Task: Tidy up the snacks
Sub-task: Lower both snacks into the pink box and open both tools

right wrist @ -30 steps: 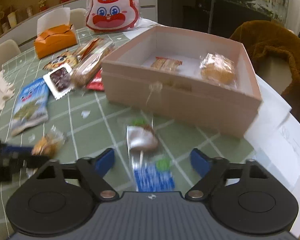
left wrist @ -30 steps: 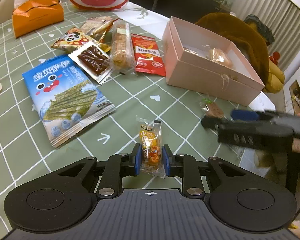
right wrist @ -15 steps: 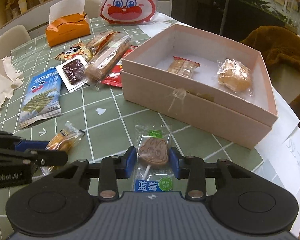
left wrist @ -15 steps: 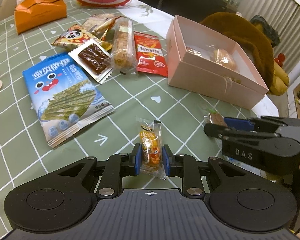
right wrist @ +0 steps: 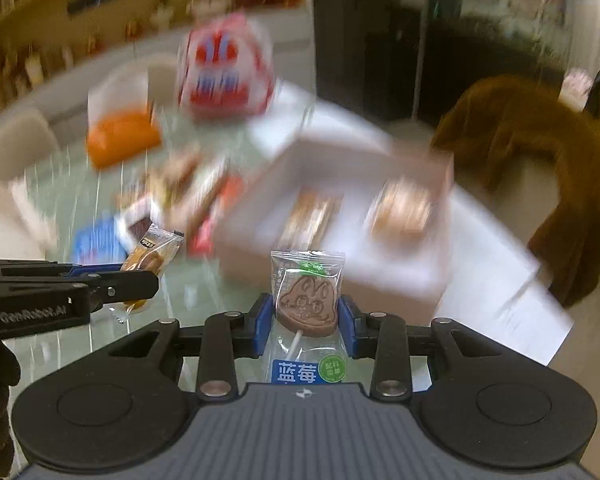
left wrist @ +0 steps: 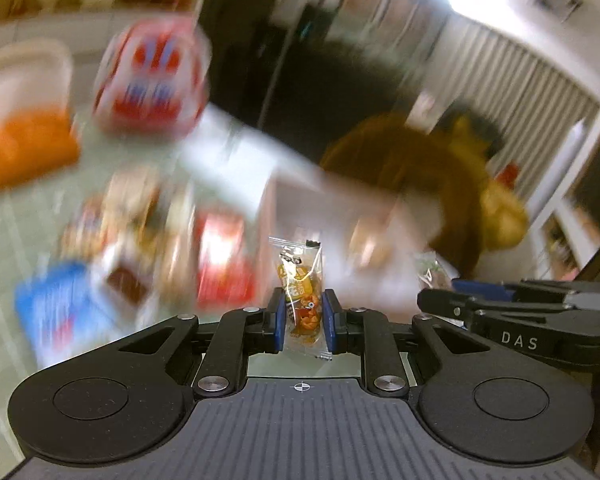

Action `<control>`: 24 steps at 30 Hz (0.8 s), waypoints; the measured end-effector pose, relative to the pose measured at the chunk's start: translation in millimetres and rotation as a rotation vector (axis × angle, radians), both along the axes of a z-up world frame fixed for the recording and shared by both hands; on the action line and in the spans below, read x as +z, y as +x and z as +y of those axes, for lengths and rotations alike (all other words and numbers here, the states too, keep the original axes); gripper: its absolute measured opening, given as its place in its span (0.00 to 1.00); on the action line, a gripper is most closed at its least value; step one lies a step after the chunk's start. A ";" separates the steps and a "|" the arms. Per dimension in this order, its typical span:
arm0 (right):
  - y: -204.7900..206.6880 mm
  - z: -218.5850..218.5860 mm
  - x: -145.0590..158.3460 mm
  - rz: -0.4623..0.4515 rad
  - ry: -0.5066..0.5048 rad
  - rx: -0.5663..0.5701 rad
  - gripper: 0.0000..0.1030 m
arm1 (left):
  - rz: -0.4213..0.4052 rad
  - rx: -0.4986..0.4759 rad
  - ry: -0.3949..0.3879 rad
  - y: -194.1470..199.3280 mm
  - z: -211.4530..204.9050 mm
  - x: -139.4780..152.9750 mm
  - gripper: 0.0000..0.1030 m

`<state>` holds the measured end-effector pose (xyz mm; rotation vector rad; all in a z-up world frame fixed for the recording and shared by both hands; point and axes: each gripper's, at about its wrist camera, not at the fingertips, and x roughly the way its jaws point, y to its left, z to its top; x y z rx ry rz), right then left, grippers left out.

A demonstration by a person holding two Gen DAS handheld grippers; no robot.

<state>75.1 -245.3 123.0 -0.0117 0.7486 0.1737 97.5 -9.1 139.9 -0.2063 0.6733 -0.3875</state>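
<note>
**Both snacks gripped; box lies ahead of both tools**

With each tool carrying one snack clear of the table, the coming move turns on where the pink box lies. The right gripper has its blue pads tightening against a chocolate lollipop packet, long axis pointing forward along the fingers. The open box sits directly beyond its tips, so the right hand is judged nearer. The left gripper is clamped on a small orange snack sachet, held upright; the box lies ahead and to its right.

The right wrist view shows two wrapped items already inside the box. The left wrist view blurs the box interior but shows the right tool alongside.
</note>
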 end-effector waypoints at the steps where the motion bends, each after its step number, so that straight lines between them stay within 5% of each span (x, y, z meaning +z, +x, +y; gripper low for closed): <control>1: 8.8 -5.3 20.5 -0.041 -0.003 -0.013 0.34 | -0.046 -0.016 -0.003 11.7 -1.9 23.5 0.22; 5: 53.5 -25.1 87.9 -0.122 0.005 -0.072 0.34 | -0.065 -0.104 -0.030 66.0 -18.3 85.1 0.23; 8: 85.9 -39.5 106.9 -0.128 0.020 -0.123 0.34 | -0.025 -0.136 -0.038 103.1 -39.6 88.4 0.23; 10: 102.9 -49.0 99.6 -0.091 0.031 -0.160 0.34 | -0.012 -0.145 -0.014 115.1 -53.2 71.2 0.23; 13: 122.6 -60.1 72.6 -0.008 0.080 -0.190 0.34 | 0.061 -0.164 -0.081 129.2 -62.8 30.3 0.23; 18: 147.4 -56.6 20.6 0.151 0.131 -0.198 0.40 | 0.286 -0.135 -0.037 161.0 -78.0 -49.8 0.24; 22: 139.7 -47.3 5.4 0.154 0.084 -0.182 0.59 | 0.254 -0.030 -0.128 145.5 -40.1 -54.6 0.24; 24: 137.9 -45.9 1.3 0.154 0.049 -0.183 0.59 | 0.231 0.030 -0.144 131.8 -15.9 -49.8 0.24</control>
